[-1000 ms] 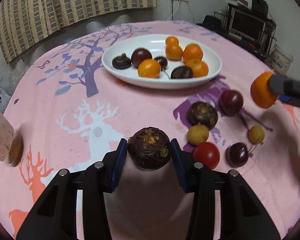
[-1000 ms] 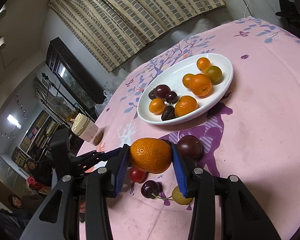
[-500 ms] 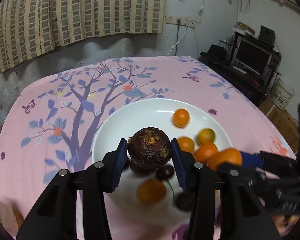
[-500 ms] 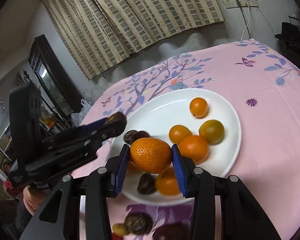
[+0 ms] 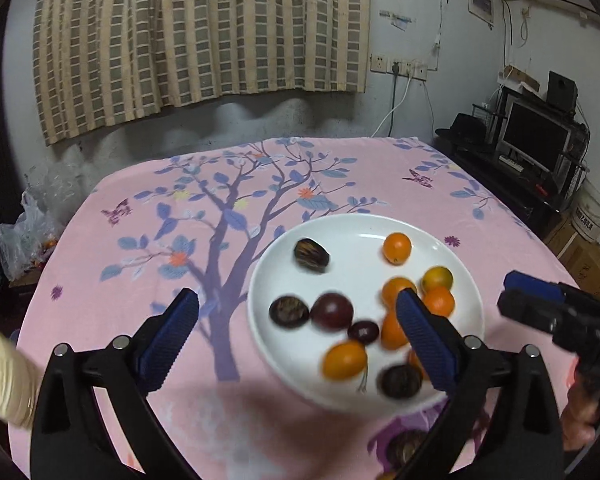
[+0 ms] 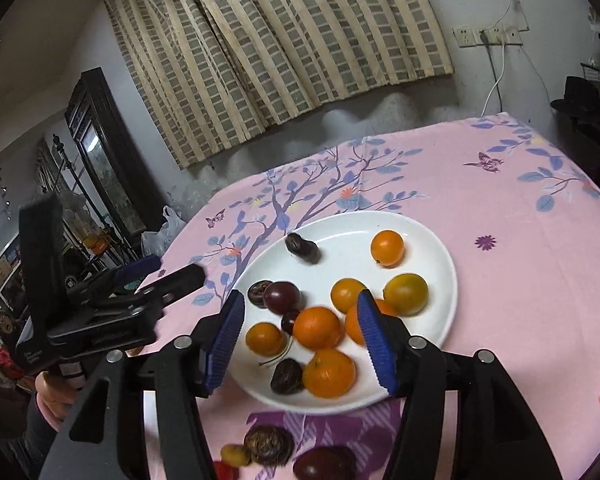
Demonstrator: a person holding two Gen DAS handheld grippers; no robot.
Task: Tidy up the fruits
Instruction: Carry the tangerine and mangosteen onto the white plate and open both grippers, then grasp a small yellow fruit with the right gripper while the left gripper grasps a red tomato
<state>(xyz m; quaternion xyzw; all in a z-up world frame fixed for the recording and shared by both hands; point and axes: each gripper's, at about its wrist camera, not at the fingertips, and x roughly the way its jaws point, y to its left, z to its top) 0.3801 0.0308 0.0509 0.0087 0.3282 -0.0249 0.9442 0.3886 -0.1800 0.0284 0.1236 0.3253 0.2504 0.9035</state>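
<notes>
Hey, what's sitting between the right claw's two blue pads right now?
In the right wrist view, the right claw has just been opening; an orange lies loose between its pads on the white plate, touching neither.

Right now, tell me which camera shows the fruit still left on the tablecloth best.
The right wrist view: the leftover fruit lies below the white plate, several pieces visible between its gripper's arms. The left wrist view shows only one dark, blurred piece by its frame.

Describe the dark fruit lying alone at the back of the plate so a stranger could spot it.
Find the white plate on the pink tablecloth. At its far left edge lies a dark brown fruit. Unlike the other dark fruits, it touches nothing.
</notes>
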